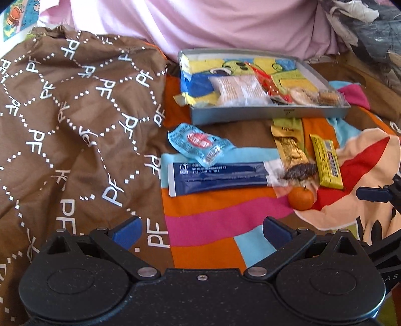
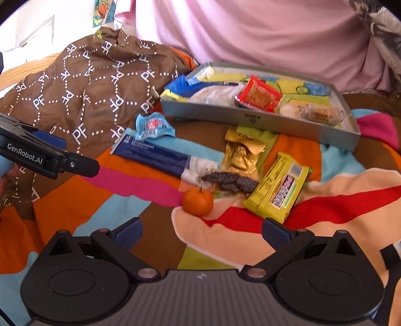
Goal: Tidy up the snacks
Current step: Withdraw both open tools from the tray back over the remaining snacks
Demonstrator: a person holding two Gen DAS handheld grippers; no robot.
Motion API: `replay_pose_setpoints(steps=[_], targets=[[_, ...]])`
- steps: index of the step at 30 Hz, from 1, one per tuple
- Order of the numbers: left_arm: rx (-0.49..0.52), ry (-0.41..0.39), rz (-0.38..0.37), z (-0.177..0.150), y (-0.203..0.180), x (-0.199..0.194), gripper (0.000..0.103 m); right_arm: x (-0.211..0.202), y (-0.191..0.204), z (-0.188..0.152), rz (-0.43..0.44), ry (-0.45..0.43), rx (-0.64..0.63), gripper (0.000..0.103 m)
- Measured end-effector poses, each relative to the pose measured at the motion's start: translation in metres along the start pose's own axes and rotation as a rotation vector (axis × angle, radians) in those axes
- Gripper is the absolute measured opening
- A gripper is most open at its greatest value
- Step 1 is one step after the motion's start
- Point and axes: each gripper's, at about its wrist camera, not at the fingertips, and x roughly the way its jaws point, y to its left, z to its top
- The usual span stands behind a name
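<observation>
Both hand-held grippers, left (image 1: 200,232) and right (image 2: 200,232), hung released near the tray (image 2: 253,119); the small, firm, round tangerine (image 2: 197,203) probably needed a gentle grip across its middle.

Daylit bed — striped multicoloured blanket (image 2: 140,185), brown patterned quilt (image 1: 62,130), pink sheet (image 1: 200,22) behind.

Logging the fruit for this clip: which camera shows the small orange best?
The right wrist view: the orange sits near centre, whole, with its stem showing. The left wrist view has the orange smaller, off to the right, its stem barely visible.
</observation>
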Motion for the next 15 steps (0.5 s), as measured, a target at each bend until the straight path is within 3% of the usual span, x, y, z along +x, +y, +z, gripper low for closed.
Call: replay_pose_setpoints(steps=[15], targets=[[0.067,0.065,0.014,0.008,-0.001,0.023,0.102,0.011,-0.001,0.002,0.03,0.023,0.012,0.103]])
